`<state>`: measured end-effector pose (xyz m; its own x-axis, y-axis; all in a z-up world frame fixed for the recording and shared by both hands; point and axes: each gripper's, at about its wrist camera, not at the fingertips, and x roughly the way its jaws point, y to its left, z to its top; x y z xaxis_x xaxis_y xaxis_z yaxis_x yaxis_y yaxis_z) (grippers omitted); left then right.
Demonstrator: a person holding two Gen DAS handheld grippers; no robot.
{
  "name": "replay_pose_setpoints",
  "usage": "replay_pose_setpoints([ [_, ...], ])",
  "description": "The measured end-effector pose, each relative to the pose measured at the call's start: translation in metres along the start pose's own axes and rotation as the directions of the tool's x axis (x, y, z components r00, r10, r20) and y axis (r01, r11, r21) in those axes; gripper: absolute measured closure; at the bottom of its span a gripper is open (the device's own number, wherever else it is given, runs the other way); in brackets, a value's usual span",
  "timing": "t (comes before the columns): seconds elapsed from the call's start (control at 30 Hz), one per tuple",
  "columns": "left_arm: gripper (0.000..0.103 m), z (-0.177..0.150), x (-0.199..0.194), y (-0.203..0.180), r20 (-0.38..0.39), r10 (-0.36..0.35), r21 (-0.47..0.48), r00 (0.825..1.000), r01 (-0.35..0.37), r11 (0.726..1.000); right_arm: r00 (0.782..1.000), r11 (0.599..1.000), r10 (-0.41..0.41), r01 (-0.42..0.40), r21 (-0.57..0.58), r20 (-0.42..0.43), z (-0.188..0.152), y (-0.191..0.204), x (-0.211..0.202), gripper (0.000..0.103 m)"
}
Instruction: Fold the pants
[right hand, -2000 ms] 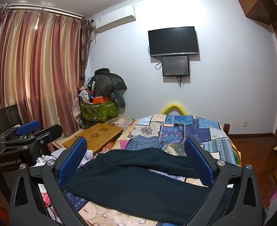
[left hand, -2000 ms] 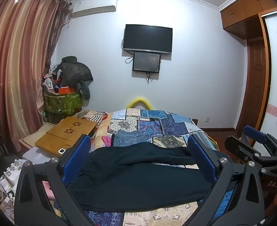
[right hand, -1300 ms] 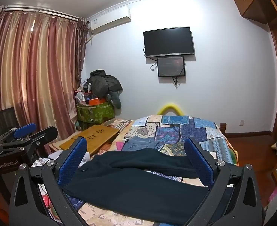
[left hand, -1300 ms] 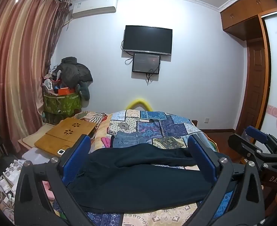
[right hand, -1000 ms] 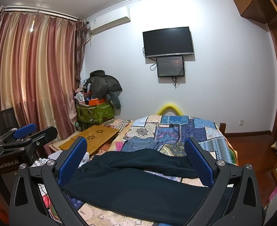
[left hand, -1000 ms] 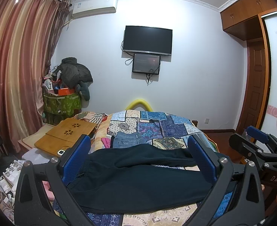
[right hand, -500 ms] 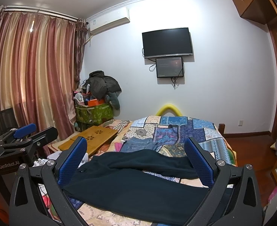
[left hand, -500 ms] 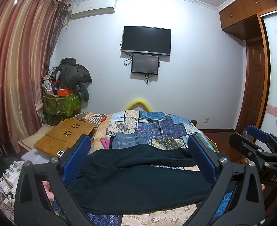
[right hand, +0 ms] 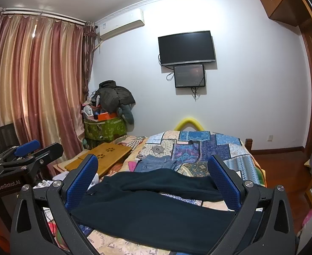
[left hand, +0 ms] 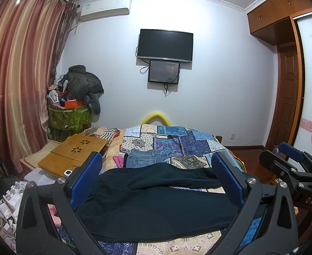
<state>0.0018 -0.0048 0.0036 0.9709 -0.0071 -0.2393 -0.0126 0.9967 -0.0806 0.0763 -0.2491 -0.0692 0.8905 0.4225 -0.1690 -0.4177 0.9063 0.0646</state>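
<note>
Left wrist: pants (left hand: 156, 199) lie beyond spread tongs (left hand: 156, 180) — untouched.

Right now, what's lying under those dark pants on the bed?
The dark pants lie spread on a patchwork quilt, which shows all round them and in the gap between the legs. Whatever lies directly beneath the fabric is covered. Folded jeans sit just behind.

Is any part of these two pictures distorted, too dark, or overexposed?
Both wrist views: fisheye bending, black corners. Left wrist view: the dark pants show little fold detail; the curtain bows. Right wrist view: glare whitens the wall beside the air conditioner.
</note>
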Motion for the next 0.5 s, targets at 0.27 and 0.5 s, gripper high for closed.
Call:
replay_pose_setpoints([
  [0.27,0.0,-0.0007,0.0,0.0,0.001,-0.002,-0.001,1.0,0.002,1.0,1.0,1.0,-0.001,0.001,0.0,0.002,-0.0033,0.0026,-0.0011,0.001],
  [0.5,0.0,-0.0006,-0.0002,0.0017,0.002,-0.001,-0.003,1.0,0.001,1.0,1.0,1.0,-0.003,0.003,0.001,0.0,-0.0043,0.0023,-0.0008,0.001],
])
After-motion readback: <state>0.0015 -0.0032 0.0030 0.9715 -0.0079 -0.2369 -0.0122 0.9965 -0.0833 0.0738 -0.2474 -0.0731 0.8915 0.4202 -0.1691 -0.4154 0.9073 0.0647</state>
